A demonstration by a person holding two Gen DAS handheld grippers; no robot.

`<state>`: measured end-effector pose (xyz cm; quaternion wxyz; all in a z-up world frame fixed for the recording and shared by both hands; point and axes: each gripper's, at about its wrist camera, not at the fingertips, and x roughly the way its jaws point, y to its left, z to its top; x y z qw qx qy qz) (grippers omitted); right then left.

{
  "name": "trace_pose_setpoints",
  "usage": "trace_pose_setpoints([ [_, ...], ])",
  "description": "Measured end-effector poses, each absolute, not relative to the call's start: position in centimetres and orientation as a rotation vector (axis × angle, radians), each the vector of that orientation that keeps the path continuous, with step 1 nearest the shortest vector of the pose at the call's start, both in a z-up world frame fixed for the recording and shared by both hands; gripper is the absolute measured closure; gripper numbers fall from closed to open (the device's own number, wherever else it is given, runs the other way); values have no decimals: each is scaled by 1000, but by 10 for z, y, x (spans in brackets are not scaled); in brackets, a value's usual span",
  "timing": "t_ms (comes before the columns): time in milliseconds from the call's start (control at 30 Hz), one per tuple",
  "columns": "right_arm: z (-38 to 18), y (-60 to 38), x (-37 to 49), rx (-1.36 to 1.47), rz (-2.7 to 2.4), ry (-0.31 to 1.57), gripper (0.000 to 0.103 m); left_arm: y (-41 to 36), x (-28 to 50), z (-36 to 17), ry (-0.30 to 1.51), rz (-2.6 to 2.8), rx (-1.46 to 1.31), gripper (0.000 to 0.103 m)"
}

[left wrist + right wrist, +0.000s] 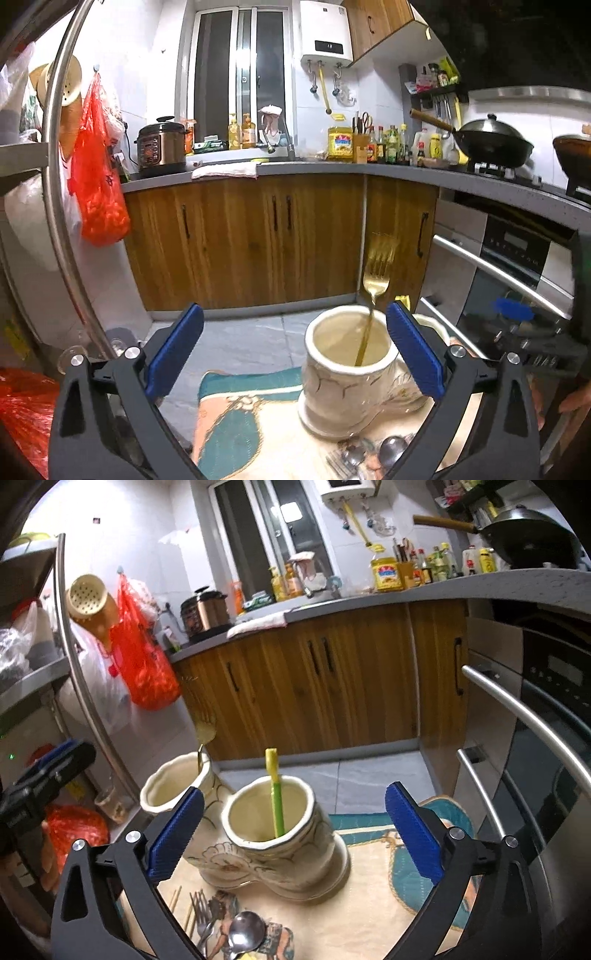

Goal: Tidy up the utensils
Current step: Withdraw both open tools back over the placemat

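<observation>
Both the left gripper (295,345) and right gripper (294,827) gape wide and empty over two cream ceramic holders: gold fork (376,275) in one, green-handled utensil (275,794) in the other, loose cutlery (229,930) at the mat's (369,897) near edge.

**Right wrist view: open jaws over two ceramic holders on a mat**

The right gripper (293,829) is seen with jaws spread wide, nothing held between the blue pads (176,834). Two cream ceramic holders are stood on a patterned mat (373,882). A green-and-yellow utensil (275,794) is propped upright in the near holder (284,834). A gold fork (205,731), tines up, is stood in the far holder (177,786), nearer the mat's left edge. Forks (201,919), a steel spoon (245,932) and chopsticks (175,899) are left lying at the mat's near edge. The left gripper (44,782) is visible at far left, blurred.
</observation>
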<state>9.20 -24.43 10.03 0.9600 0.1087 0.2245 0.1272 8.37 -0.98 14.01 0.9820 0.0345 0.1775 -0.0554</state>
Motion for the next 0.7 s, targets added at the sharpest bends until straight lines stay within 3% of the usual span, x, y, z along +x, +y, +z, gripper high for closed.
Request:
trace_pose_setpoints([
  [333,82,-239,56,86,181,422,5,14,53,119,477,-57,105,5],
  [700,33,-212,43,28,337,679,5,28,42,52,660,-17,106,5],
])
